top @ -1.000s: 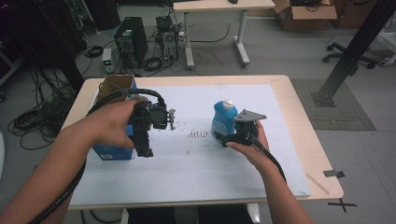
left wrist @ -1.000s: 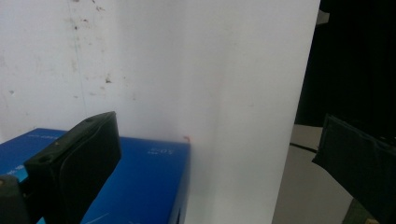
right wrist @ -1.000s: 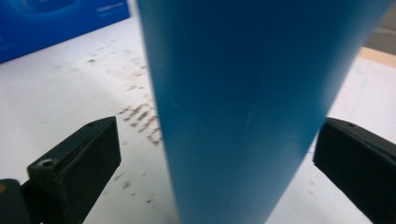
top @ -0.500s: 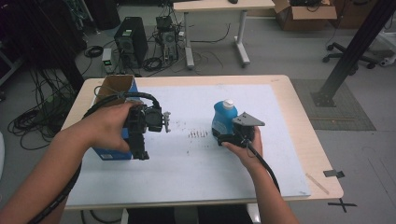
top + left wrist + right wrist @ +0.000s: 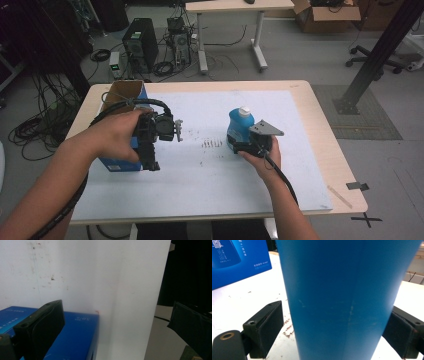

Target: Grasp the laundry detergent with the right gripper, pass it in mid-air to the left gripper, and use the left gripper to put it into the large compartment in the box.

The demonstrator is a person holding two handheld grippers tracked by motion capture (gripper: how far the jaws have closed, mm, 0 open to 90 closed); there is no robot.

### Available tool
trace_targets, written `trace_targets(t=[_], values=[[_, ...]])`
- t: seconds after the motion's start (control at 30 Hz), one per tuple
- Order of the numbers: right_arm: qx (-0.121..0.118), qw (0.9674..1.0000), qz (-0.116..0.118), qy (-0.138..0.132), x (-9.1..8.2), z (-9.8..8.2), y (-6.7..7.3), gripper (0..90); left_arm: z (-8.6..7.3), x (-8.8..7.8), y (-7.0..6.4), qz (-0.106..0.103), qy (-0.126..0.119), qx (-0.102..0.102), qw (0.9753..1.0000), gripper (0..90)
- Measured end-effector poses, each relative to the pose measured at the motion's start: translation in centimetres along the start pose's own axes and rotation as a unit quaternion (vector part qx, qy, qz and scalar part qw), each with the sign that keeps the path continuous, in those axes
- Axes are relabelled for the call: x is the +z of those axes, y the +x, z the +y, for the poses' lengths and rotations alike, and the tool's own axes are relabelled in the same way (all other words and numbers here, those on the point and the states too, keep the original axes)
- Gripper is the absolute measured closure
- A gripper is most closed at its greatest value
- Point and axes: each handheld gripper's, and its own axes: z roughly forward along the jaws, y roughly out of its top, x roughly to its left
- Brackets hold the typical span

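Blue plastic bottle (image 5: 239, 129) with a white cap stands upright right of centre in the high view, on the white sheet (image 5: 210, 175) covering the table (image 5: 320, 120). Right gripper (image 5: 245, 146) sits at its base; its jaws have just been closing, the bottle between them — a narrow gap remains on the left side, contact on the right cannot be told. Left gripper (image 5: 150, 162), centre left, hangs with jaws wide apart, empty, just beside the blue box (image 5: 120, 164).
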Motion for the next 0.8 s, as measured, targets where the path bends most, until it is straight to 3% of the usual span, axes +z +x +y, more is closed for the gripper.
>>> trace_targets(t=[0.5,0.8], values=[[-0.005,0.9999,0.003,0.009,-0.16,-0.35,-0.20,16.4,0.12,0.01,0.06,0.000,0.001,-0.003,1.0000,0.4],[-0.011,0.9999,0.002,0.006,0.13,-0.57,0.05,29.2,0.23,0.06,0.15,-0.001,-0.001,-0.001,1.0000,0.4]])
